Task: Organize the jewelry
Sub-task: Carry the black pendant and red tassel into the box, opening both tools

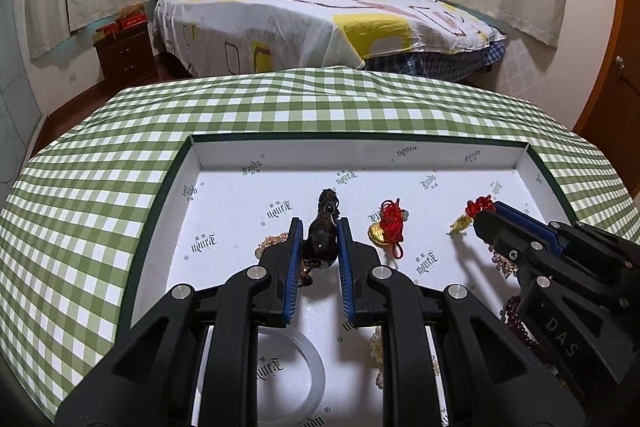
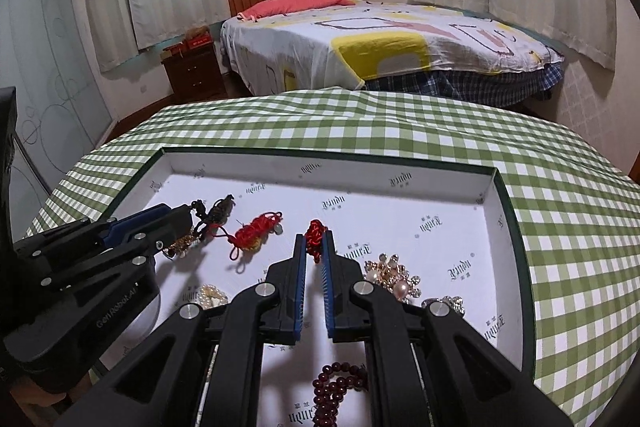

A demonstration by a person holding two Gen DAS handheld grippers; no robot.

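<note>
White tray (image 1: 360, 151) with dark green rim sits on the green checked tablecloth (image 1: 100, 167); all jewelry is inside it. Far left of the tray floor: gold sparkly piece (image 1: 272, 241), partly hidden behind the left gripper (image 1: 320, 231). Left gripper fingers are narrow, pads pressed on both sides of a dark brown pendant (image 1: 320, 245), its dark knot (image 1: 329, 201) pointing far. Near left: clear bangle (image 1: 298, 375) under the gripper body. Just right of the pendant: gold ingot charm with red knotted cord (image 1: 386, 227), lying free. Then the right gripper (image 2: 316, 243), fingers nearly together and clamped on a red knot charm (image 2: 315, 233); small gold figure (image 1: 460, 225) hangs off it in the left view. Right of that: pearl-and-gold brooch (image 2: 394, 275), crystal piece (image 2: 448, 303) beside it. Near centre: dark red bead bracelet (image 2: 340, 387). Pearl cluster (image 2: 212, 295) near left in the right view.
</note>
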